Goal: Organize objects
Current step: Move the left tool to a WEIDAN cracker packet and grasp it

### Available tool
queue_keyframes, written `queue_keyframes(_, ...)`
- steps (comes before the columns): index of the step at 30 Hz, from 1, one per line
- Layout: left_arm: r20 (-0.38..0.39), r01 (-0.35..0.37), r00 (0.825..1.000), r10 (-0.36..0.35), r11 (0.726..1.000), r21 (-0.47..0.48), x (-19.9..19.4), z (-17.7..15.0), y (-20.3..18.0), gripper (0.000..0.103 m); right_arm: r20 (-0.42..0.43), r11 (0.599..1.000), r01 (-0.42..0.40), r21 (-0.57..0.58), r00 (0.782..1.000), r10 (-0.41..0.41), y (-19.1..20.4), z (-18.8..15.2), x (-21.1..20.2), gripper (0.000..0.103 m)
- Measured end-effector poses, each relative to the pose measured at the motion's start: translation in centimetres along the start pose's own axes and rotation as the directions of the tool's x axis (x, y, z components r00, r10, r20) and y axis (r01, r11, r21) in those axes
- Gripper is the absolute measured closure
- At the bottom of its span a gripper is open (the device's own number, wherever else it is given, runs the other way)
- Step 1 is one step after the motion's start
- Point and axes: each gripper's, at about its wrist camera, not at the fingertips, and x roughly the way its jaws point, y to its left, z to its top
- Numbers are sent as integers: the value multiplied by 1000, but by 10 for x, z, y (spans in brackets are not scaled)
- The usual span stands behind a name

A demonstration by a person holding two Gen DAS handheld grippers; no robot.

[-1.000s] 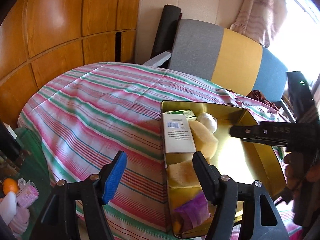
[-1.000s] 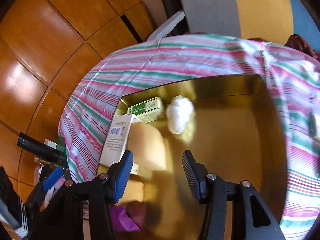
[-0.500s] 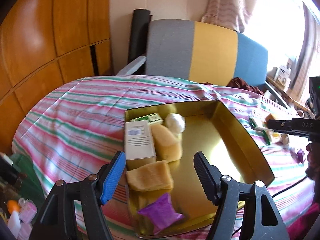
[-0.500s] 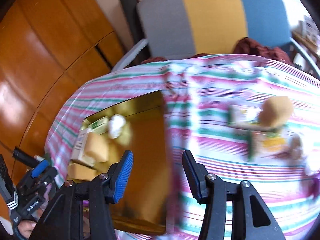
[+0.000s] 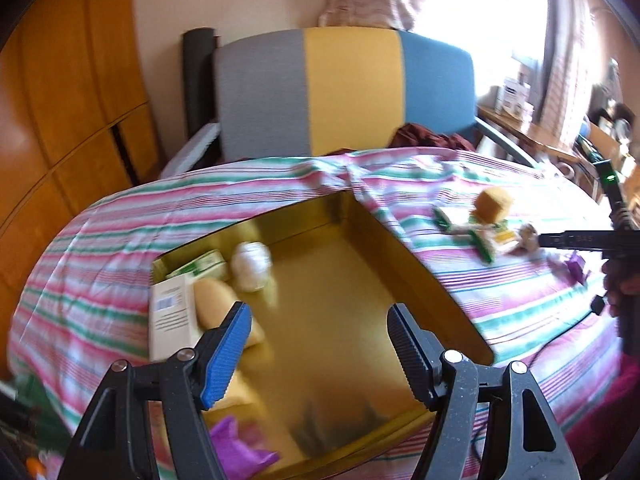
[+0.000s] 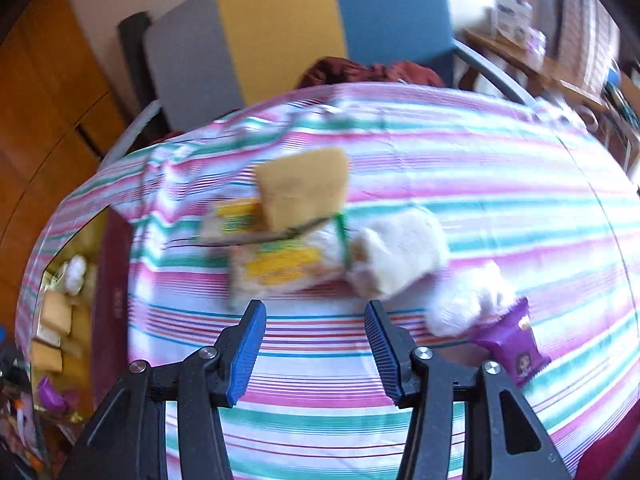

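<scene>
**Right gripper swings off the tray toward the loose pile**

The striped tablecloth [image 6: 480,168] carries the gold tray [image 5: 416,280], whose long axis runs from the near edge away toward the chair [image 5: 344,88]. Along the tray's left wall lie a white box [image 5: 170,320], lengthwise with the tray, a yellow sponge [image 5: 214,304] and a white ball [image 5: 252,266]. A second earlier the right wrist view looked down into the tray; now the tray sits at its far left. The right gripper [image 6: 314,354], jaws spread and empty, hangs over cloth just short of a yellow sponge block [image 6: 304,192], snack packets [image 6: 280,268], white fluff [image 6: 400,256] and a purple packet [image 6: 514,344]. The left gripper [image 5: 318,356], also spread and empty, hovers over the tray's near end.
</scene>
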Motion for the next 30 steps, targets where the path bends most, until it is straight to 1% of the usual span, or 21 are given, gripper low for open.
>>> queue_keyframes(4, -18, 42, 999, -41, 998, 51, 13, 17, -31, 32, -15, 994, 34, 106, 999, -33, -23, 2, 3, 51)
queue_keyframes(7, -33, 69, 997, -66, 991, 114, 24, 28, -59, 32, -34, 985, 14, 171, 999, -8, -36, -1, 3, 51)
queue_keyframes(9, -43, 89, 996, -84, 984, 153, 33, 36, -76, 32, -31, 980, 2, 197, 1000, 4, -40, -2, 0, 51)
queue_keyframes(12, -58, 93, 995, -81, 968, 235, 48, 48, -100, 32, -24, 975, -20, 223, 999, 26, -42, -2, -3, 51)
queue_keyframes(15, -85, 90, 994, -67, 945, 315, 70, 63, -122, 32, -17, 972, -36, 233, 999, 41, -42, -2, -7, 51)
queue_keyframes(16, -107, 98, 992, -65, 935, 341, 81, 69, -130, 32, -13, 971, -39, 234, 999, 43, -42, -2, -8, 51)
queue_keyframes(18, -129, 107, 990, -63, 922, 373, 98, 77, -139, 32, -7, 970, -51, 239, 998, 55, -43, -1, -9, 51)
queue_keyframes(22, -194, 124, 980, -37, 880, 459, 141, 90, -160, 32, -9, 970, -70, 233, 997, 74, -41, 0, -9, 51)
queue_keyframes(24, -223, 148, 974, -42, 860, 488, 160, 97, -169, 32, -7, 970, -83, 228, 996, 86, -39, 0, -10, 51)
queue_keyframes(27, -230, 158, 973, -34, 821, 549, 185, 103, -182, 32, 1, 968, -98, 232, 995, 100, -39, 1, -11, 51)
queue_keyframes(29, -256, 186, 966, -39, 793, 580, 198, 106, -192, 29, 10, 962, -113, 248, 993, 114, -42, 2, -13, 51)
queue_keyframes(30, -265, 205, 963, -50, 775, 598, 204, 107, -198, 27, 13, 959, -121, 257, 993, 121, -44, 2, -13, 51)
